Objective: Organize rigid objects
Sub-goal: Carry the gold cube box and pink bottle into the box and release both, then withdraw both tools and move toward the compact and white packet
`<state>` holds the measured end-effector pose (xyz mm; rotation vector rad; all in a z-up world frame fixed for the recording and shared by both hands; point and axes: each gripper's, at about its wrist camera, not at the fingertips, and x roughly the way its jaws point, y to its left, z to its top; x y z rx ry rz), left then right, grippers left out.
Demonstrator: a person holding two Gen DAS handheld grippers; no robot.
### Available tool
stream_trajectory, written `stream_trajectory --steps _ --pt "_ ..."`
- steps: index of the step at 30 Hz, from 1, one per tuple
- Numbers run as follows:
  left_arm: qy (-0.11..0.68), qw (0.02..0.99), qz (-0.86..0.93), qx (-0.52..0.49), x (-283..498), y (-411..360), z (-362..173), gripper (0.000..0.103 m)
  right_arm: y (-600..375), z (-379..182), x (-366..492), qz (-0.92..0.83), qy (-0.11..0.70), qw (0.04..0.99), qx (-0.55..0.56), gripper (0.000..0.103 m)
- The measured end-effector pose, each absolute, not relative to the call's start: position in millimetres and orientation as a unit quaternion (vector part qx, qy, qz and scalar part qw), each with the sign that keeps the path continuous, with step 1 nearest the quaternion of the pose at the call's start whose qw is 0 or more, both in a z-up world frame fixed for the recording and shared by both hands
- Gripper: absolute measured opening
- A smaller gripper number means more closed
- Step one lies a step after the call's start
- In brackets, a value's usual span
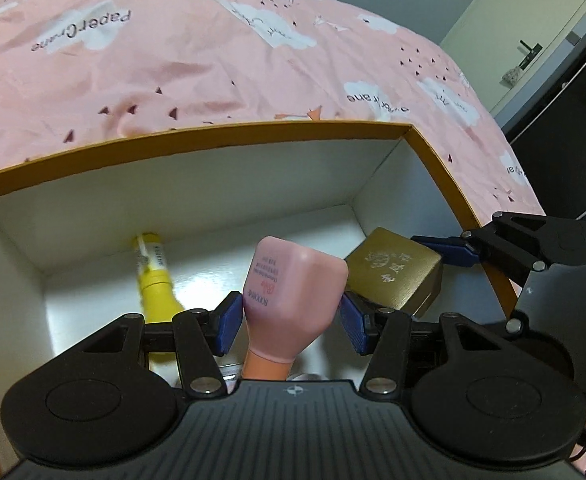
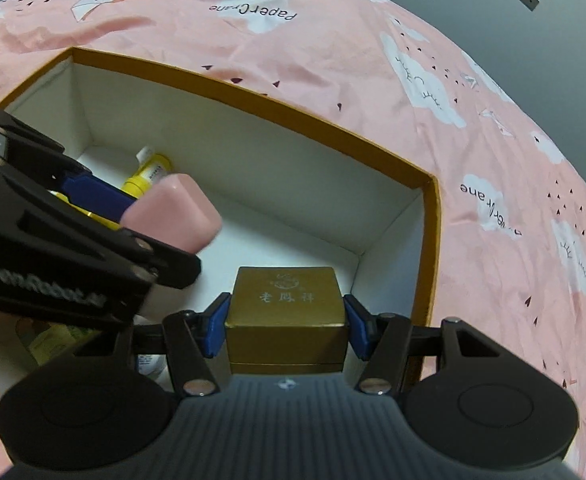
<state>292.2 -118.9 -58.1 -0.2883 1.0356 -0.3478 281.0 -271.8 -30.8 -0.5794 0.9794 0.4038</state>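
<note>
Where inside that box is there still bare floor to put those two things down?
Free: the white floor of the orange-rimmed box between the yellow bottle and the far right corner, ahead of the gold box. Crowded: the near left, with the left claw, its pink tube and more bottles.

Both wrist views close above box [image 1: 197, 138]

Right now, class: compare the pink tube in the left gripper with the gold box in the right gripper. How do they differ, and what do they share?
Colour: the pink tube is soft matte pink; the gold box is metallic gold.
Shape: the tube flares wide at its far end and narrows to a neck; the box is squared, flat-topped.
Markings: the tube carries small printed text; the box shows an emblem and characters.
Shared: each is clamped between blue pads, in the left gripper and right gripper, over the white-lined box.
</note>
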Motion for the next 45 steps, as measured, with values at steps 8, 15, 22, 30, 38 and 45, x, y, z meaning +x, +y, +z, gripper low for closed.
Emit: stream_trajectory --steps 8,15,22,30,38,45 --pt "0.508 0.836 -0.146 -0.143 304 -123 -70 0.061 -268 -36 274 0.214 0.440 0.819 -0.300 0.058" --pt "0.530 0.822 -0.142 -0.150 306 -125 -81 0.061 -266 -37 277 0.214 0.441 0.810 -0.320 0.058" --pt "0.529 0.827 -0.138 -0.130 304 -130 -78 0.065 -266 -36 274 0.209 0.440 0.808 -0.332 0.061" --pt "0.523 0.832 -0.136 -0.120 299 -130 -73 0.079 -267 -30 270 0.211 0.440 0.809 -0.327 0.067" --pt "0.504 0.845 -0.130 -0.126 287 -124 -61 0.079 -264 -20 260 0.212 0.430 0.811 -0.335 0.072" --pt "0.467 0.865 -0.131 -0.129 264 -118 -36 0.079 -262 -5 251 0.201 0.433 0.823 -0.308 0.079"
